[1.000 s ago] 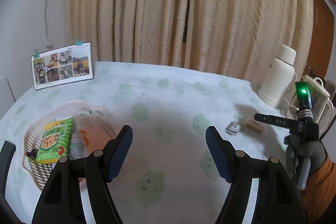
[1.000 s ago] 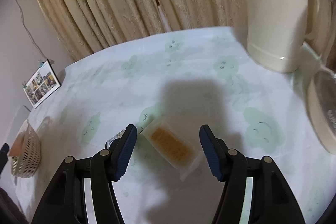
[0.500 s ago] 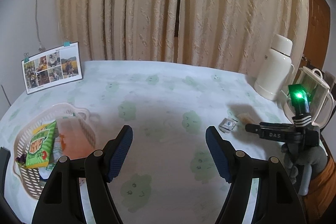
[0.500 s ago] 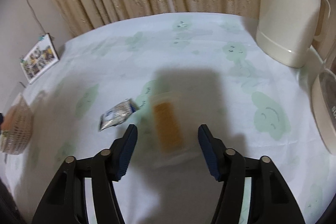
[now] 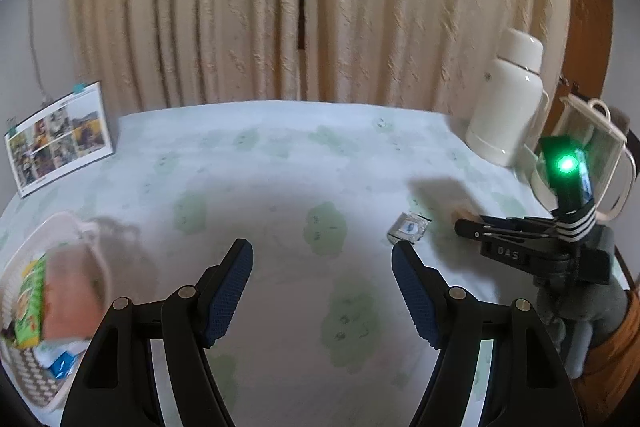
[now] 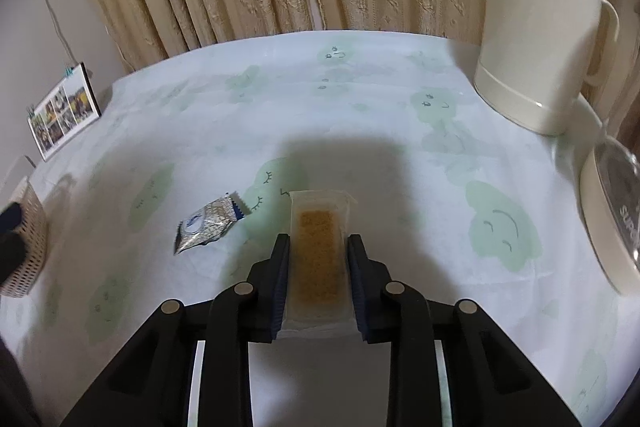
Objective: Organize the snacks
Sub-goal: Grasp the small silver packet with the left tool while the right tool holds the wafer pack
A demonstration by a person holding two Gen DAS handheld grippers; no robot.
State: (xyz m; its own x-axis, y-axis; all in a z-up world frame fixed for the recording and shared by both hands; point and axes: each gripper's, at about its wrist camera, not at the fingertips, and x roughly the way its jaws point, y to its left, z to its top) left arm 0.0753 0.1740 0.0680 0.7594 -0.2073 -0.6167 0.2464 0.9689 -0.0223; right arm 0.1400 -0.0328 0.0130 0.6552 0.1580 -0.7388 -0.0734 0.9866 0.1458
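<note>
The right tool is closed lengthwise on a clear-wrapped brown snack bar, fingers pressing its long edges so the flat packet lifts level off the table. The left tool is open and empty, held above the table near the white basket, which already holds a green snack box. A silver-blue snack packet lies just beside the bar, not touching it. The white thermos jug and kettle stand well apart, leaving the route to the basket apparently unobstructed.
</note>
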